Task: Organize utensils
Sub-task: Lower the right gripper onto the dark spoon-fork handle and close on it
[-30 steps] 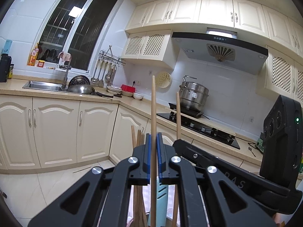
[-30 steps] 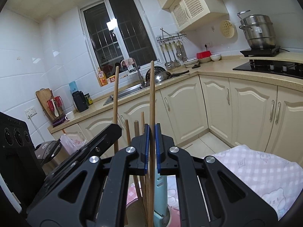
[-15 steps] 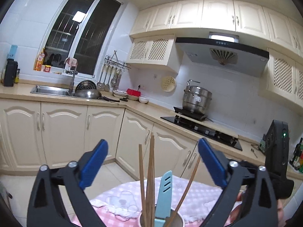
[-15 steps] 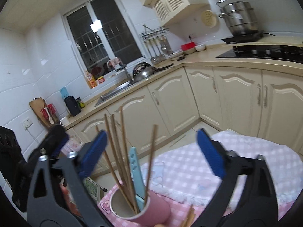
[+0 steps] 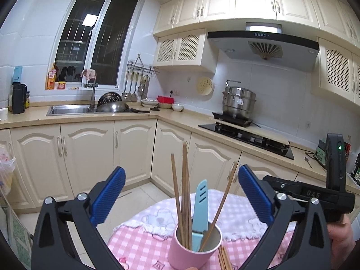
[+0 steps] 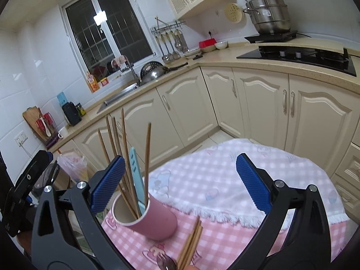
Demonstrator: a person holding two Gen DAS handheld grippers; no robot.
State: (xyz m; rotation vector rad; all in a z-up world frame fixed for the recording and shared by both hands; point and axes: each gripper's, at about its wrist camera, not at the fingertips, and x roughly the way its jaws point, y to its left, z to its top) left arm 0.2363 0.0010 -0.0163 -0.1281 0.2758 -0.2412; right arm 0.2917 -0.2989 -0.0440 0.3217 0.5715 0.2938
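Left hand-held gripper (image 5: pixel 180 191) hangs above the pink cup (image 5: pixel 194 249) with its blue pads spread wide and nothing between them; the cup sits centred below the gap, which suits a tool that drops things in from above; inside the cup stand several wooden chopsticks (image 5: pixel 185 193), upright or leaning on the rim because the cup is short and they are long, and beside them a light blue sheathed knife (image 5: pixel 199 204) stands handle-down so the covered blade points up; the cup rests on the bench (image 5: pixel 139 245), which carries a pink checked cloth; just right of the cup's base, a loose bundle of chopsticks (image 6: pixel 191 243) lies flat on the cloth with a spoon (image 6: pixel 166 263) touching it at the near edge, seemingly waiting to be sorted; right hand-held gripper (image 6: pixel 180 175) is likewise spread and empty, set to the right of the cup and tilted, with its left pad in front of the standing chopsticks; I judge the loose bundle is the likely next pickup, though that is a guess.
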